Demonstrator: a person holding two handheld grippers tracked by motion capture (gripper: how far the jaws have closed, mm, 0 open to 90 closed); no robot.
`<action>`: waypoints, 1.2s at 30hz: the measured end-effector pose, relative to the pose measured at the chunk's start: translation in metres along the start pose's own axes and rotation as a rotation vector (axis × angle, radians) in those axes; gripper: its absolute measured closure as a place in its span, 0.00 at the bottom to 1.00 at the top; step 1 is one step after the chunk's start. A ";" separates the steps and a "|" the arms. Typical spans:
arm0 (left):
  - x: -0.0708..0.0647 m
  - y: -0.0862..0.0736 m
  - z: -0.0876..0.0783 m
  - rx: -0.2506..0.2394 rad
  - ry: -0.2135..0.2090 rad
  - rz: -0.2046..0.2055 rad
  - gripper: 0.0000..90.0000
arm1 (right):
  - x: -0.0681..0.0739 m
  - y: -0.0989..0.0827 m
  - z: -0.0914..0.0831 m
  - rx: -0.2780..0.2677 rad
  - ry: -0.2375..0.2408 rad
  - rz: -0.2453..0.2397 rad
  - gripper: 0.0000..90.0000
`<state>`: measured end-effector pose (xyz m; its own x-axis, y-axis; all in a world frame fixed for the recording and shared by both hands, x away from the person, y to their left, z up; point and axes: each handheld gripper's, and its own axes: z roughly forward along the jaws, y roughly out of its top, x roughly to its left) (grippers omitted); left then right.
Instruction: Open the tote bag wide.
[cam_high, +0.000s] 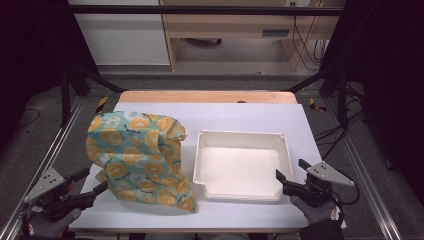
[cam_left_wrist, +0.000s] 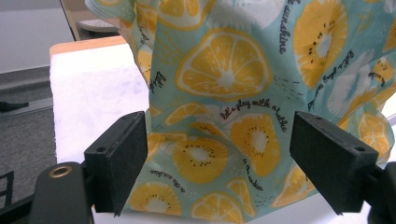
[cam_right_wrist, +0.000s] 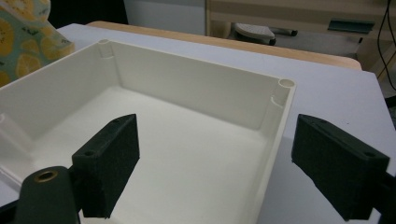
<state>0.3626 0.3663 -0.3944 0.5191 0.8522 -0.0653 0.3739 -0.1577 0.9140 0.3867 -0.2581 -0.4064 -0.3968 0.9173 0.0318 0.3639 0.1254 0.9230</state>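
Broadly, a white-covered worktop (cam_high: 240, 117) with a pale wooden far edge is seen from the high view, flanked by black frame rails and grey floor.

A crumpled teal cloth printed with orange citrus slices (cam_high: 137, 160) is heaped on the left half of the worktop, standing up in folds; its right edge lies just beside the tray, and whether the two touch cannot be told. In the left gripper view the cloth (cam_left_wrist: 224, 93) is seen close ahead, with script lettering among the fruit prints.

A shallow rectangular white plastic tray (cam_high: 243, 141) is set on the right half of the worktop, its inside bare. In the right gripper view its near right corner (cam_right_wrist: 280, 121) is seen between the black jaws.

The left tongs (cam_high: 97, 181) are held low at the near left corner, jaws spread wide, pointed at the lower left edge of the cloth; nothing is gripped.

The right tongs (cam_high: 290, 172) are held at the near right corner of the tray, jaws likewise wide apart, straddling the tray's right wall without pressing on it.

Gloved hands are noted behind both tongs.
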 end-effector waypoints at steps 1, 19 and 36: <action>0.000 0.000 0.000 -0.004 -0.004 -0.003 0.21 | 0.001 0.000 0.001 -0.001 0.004 -0.001 0.17; 0.001 0.010 -0.005 -0.036 -0.010 -0.020 0.20 | 0.034 0.015 0.010 -0.007 0.053 -0.035 0.24; 0.002 0.036 -0.009 -0.062 -0.013 -0.004 0.21 | 0.063 0.037 0.020 -0.041 0.134 -0.045 0.32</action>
<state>0.3699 0.3670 -0.3575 0.5279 0.8461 -0.0739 0.3276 -0.1226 0.9368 0.3916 -0.1883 -0.3781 -0.5220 0.8521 0.0388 0.3100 0.1471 0.9393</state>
